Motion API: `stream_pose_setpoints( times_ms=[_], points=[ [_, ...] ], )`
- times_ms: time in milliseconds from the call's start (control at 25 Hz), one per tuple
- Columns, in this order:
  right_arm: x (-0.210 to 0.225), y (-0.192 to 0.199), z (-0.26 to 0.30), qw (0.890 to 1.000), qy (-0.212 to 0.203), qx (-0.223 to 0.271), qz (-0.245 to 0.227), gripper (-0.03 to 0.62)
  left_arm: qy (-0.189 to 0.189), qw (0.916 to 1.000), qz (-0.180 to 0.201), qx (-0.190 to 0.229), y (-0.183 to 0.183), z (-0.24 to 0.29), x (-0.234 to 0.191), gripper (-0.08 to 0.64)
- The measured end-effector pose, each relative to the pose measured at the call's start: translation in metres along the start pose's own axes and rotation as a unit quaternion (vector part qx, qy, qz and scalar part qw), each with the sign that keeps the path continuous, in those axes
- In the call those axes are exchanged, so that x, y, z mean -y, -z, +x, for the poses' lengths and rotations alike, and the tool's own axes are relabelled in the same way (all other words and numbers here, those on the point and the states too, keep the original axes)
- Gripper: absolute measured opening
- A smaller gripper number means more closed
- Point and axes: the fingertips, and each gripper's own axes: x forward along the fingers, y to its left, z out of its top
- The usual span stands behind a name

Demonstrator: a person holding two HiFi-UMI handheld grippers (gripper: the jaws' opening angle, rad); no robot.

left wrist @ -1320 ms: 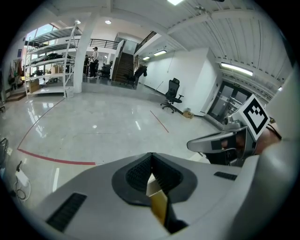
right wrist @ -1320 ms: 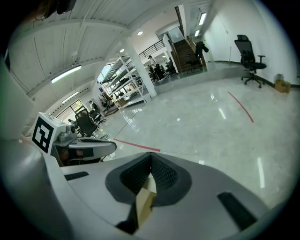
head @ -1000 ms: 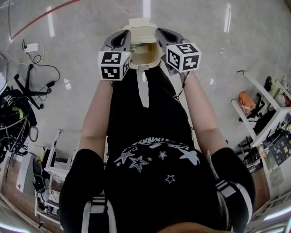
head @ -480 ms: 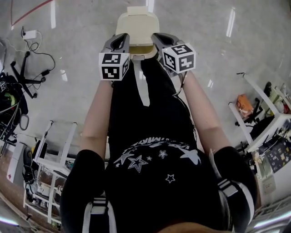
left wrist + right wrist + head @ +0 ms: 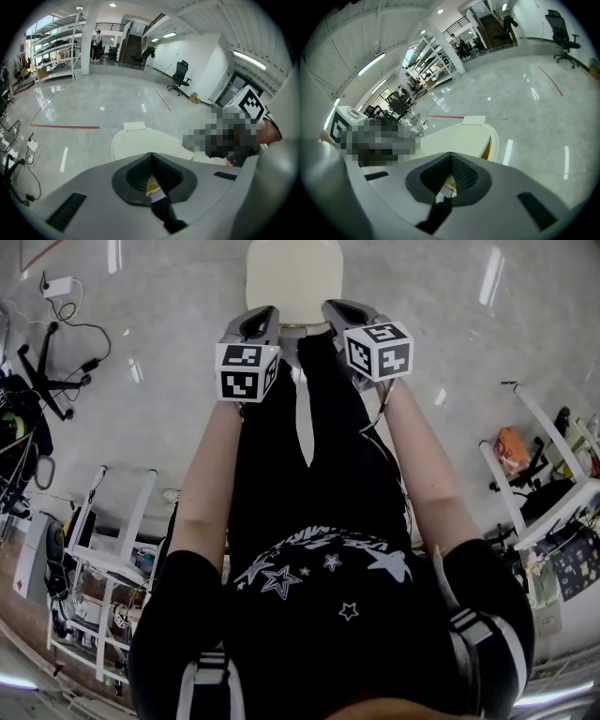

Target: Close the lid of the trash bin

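Observation:
The cream trash bin stands on the floor right in front of the person, and its lid (image 5: pixel 292 276) lies down over the top. From the right gripper view the lid (image 5: pixel 459 135) shows a thin yellow gap along its right edge. My left gripper (image 5: pixel 263 319) hovers at the lid's near left edge, jaws shut with nothing between them. My right gripper (image 5: pixel 337 311) is level with it at the near right edge, also shut and empty. In the left gripper view the lid (image 5: pixel 145 143) sits just beyond the left gripper (image 5: pixel 151 156). I cannot tell whether either touches the lid.
Glossy grey floor surrounds the bin. A power strip and cables (image 5: pixel 56 287) and a chair base lie at the left. White wire racks (image 5: pixel 103 568) stand at lower left and white shelving (image 5: pixel 553 474) at the right. The person's black-clad body fills the lower head view.
The lid was up with the bin's inside showing; now it lies down over the opening. Both grippers moved forward with it and sit at its near edge.

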Motion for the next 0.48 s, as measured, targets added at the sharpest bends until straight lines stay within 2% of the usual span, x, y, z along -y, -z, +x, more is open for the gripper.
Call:
stream_pose_setpoints(
  times_ms=[200, 480],
  points=[
    [0.003, 0.024, 0.014, 1.0, 0.019, -0.014, 0.003, 0.002, 0.017, 0.9995, -0.001, -0.025, 0.032, 0.008, -0.004, 0.012],
    [0.015, 0.054, 0.037, 0.998, 0.054, -0.011, 0.025, 0.002, 0.046, 0.9971, 0.024, -0.056, 0.072, 0.029, -0.01, 0.011]
  ],
)
